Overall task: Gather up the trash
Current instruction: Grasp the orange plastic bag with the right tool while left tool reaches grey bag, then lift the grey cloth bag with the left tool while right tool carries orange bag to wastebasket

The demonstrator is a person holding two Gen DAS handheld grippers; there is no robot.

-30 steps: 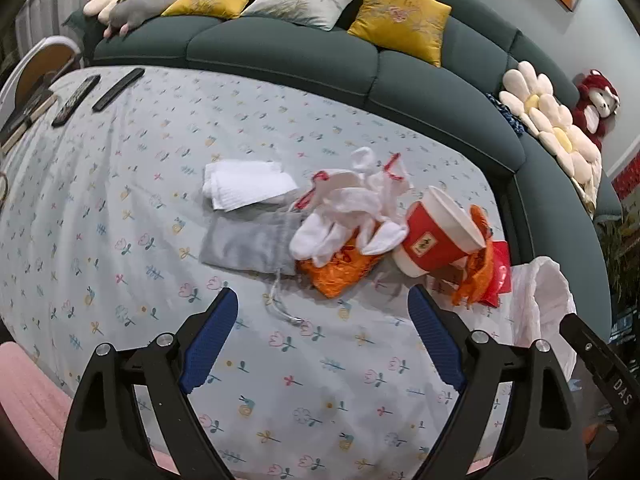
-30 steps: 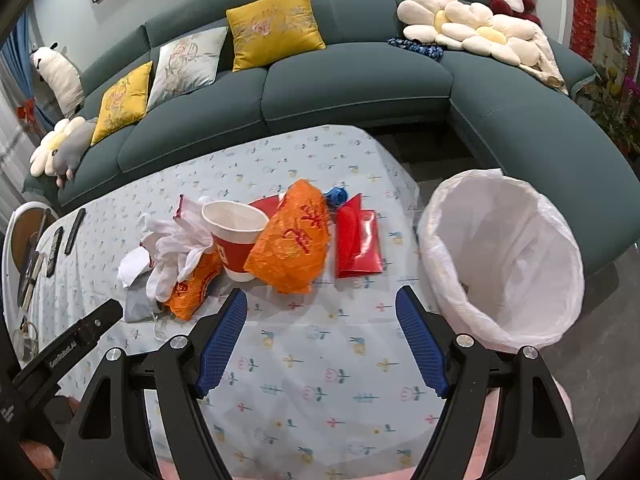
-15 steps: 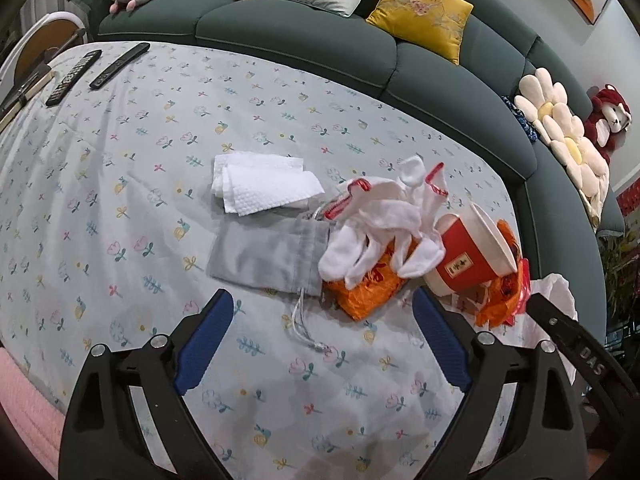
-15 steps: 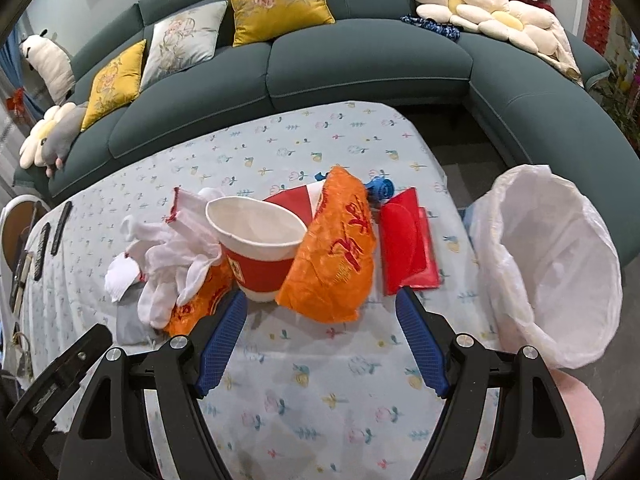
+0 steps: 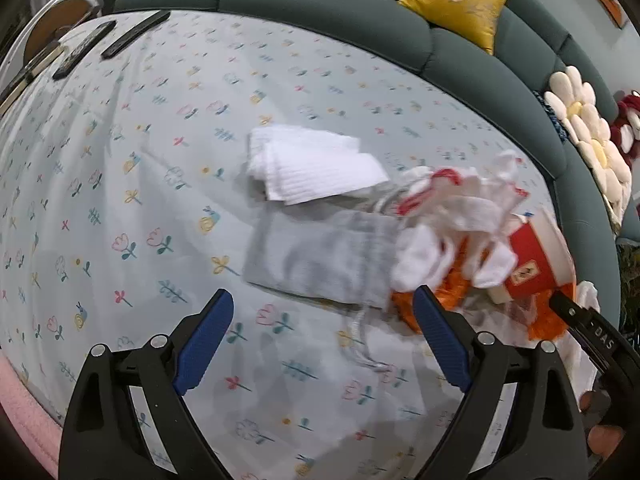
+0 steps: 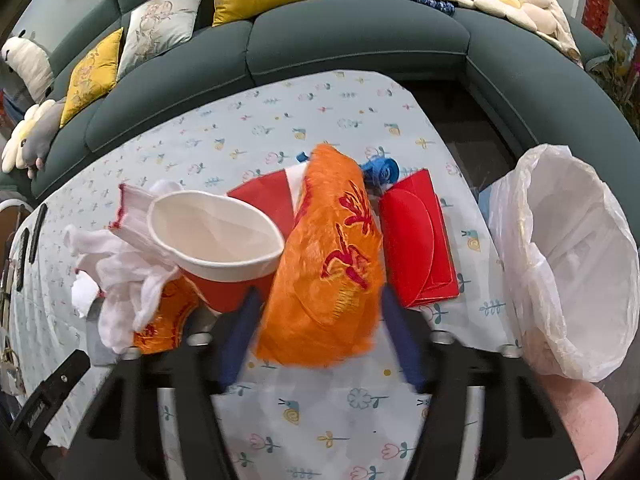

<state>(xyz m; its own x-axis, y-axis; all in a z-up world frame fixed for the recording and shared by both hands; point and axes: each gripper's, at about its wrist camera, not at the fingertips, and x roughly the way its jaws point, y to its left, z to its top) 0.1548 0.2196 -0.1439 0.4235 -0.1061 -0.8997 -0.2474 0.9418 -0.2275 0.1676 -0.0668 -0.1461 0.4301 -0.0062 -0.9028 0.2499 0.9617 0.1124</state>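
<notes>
Both grippers have advanced toward the trash pile on the floral tablecloth (image 5: 120,184).
Right gripper (image 6: 320,340), jaws spread, straddles the fuzzy orange pouch (image 6: 332,264); left gripper (image 5: 320,340), also spread, faces the grey drawstring bag (image 5: 320,260).

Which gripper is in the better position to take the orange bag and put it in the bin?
The right gripper. Its open fingers already stand on both sides of the orange bag, and the bin liner is beside it. The left gripper faces the grey pouch.
</notes>
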